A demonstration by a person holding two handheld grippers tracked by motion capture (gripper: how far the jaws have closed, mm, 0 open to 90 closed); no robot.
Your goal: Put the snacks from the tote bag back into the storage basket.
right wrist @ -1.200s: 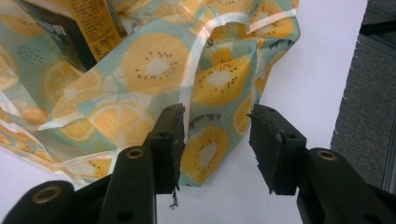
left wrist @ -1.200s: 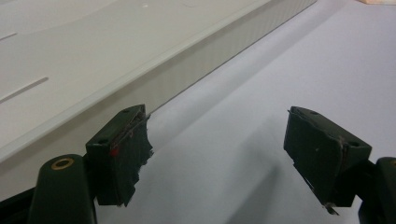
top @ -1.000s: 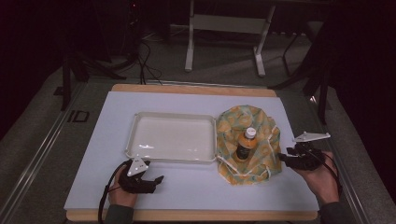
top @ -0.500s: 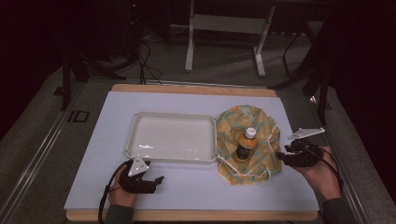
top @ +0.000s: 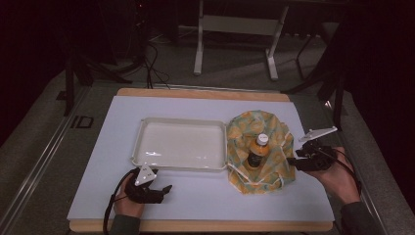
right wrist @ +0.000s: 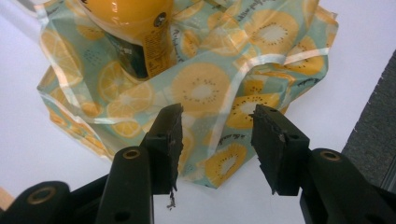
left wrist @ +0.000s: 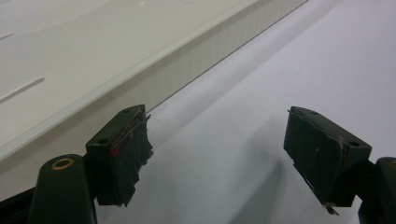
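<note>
A fruit-patterned cloth (top: 244, 127) lies spread on the right of the white mat, with an orange-filled bottle (top: 256, 152) standing upright on it. My right gripper (top: 292, 161) is open at the cloth's right edge, pointing at it. In the right gripper view its jaws (right wrist: 217, 126) stand apart just above the cloth's (right wrist: 205, 88) crumpled border, and the bottle (right wrist: 135, 28) is beyond them. My left gripper (top: 166, 188) rests open on the mat in front of the white tray (top: 181, 144). The tray's wall (left wrist: 187, 70) runs past the left gripper's spread jaws (left wrist: 217, 140).
The white mat (top: 195, 200) covers a wooden-edged table, with bare room in front of the tray and along the left side. A dark grey floor surrounds the table. A metal stand (top: 235, 24) and cables sit on the floor beyond the far edge.
My right gripper has edged a little forward and left toward the cloth. The left gripper, tray, bottle and cloth have not moved.
</note>
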